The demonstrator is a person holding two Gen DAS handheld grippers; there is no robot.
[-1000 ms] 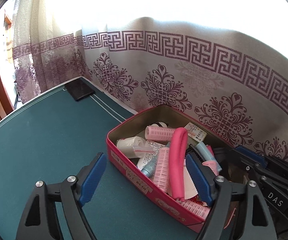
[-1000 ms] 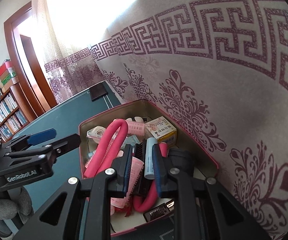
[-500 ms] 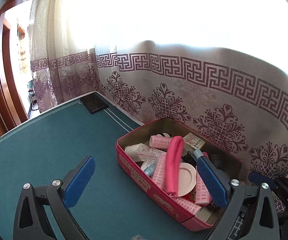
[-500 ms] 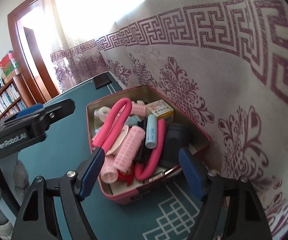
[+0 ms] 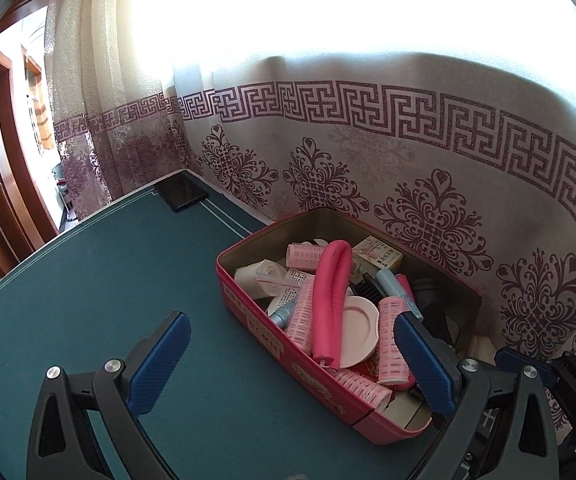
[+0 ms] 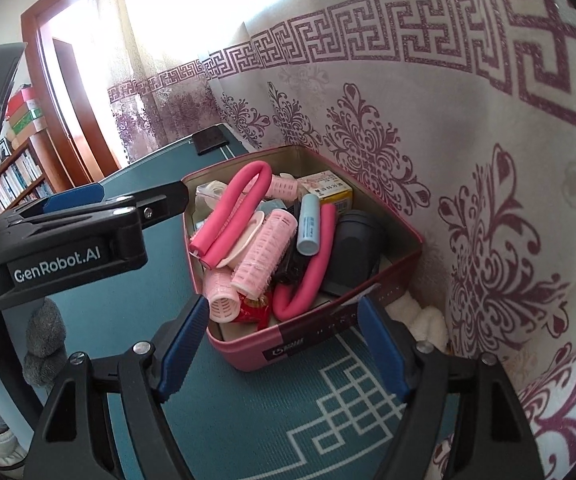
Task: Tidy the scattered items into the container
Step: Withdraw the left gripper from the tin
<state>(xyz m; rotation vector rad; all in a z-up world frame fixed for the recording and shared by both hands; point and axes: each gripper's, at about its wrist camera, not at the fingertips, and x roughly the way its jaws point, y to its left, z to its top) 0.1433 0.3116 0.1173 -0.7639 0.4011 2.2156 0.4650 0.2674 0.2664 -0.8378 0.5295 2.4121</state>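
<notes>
A pink tin (image 5: 271,340) stands on the green table against the curtain, filled with a bent pink foam roller (image 5: 330,292), pink hair curlers (image 6: 263,248), a pale blue tube (image 6: 310,224), a white dish (image 5: 358,328), a small box (image 6: 328,190) and a dark object (image 6: 354,248). My left gripper (image 5: 292,344) hangs open and empty in front of the tin's long side. At the tin's near short end my right gripper (image 6: 281,332) is open too, nothing between its blue pads. Each gripper shows in the other's view: the left gripper (image 6: 79,216), the right gripper (image 5: 528,364).
A black flat slab (image 5: 179,194) lies at the table's far corner. The patterned curtain (image 5: 408,160) hangs right behind the tin. A white cloth (image 6: 420,316) is wedged between tin and curtain. A bookshelf (image 6: 19,172) and a doorway stand to the left.
The right gripper, nearly shut over the tin's contents, has opened wide and drawn back to the tin's near end. The left jaws have widened and pulled away from the tin.
</notes>
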